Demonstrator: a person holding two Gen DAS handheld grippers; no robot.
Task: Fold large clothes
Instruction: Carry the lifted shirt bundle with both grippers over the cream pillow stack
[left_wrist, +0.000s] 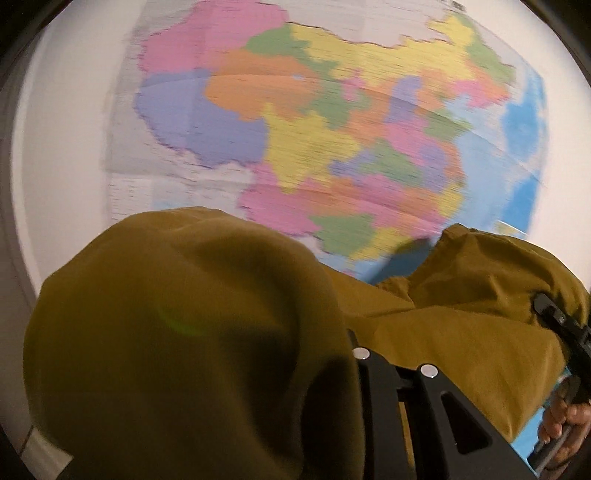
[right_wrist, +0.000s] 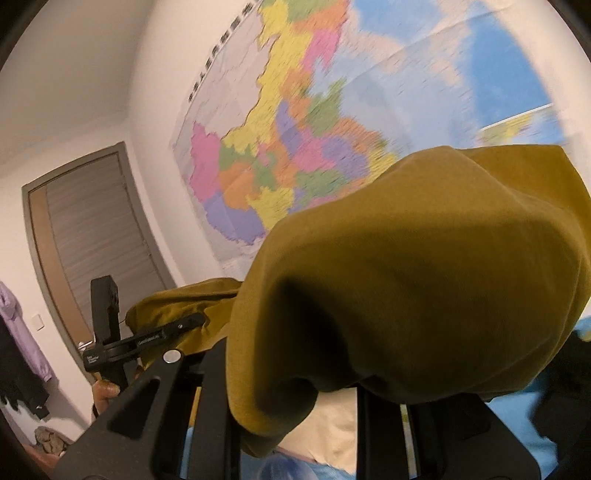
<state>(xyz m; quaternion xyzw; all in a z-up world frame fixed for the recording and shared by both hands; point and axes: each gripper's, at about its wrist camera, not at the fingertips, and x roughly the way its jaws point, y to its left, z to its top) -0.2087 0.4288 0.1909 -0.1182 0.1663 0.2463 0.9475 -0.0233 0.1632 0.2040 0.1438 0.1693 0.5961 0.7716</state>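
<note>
A mustard-yellow garment is lifted in the air and drapes over both grippers. In the left wrist view it covers my left gripper, whose fingertips are hidden in the cloth; the jaws look closed on the fabric. My right gripper shows at the right edge, also clamped on the same garment. In the right wrist view the garment hangs over my right gripper, hiding its fingertips. My left gripper shows at the lower left, pinching the cloth's edge.
A large coloured wall map fills the white wall ahead; it also shows in the right wrist view. A grey door stands at the left, with purple and dark clothes hanging beside it. Blue bedding lies below.
</note>
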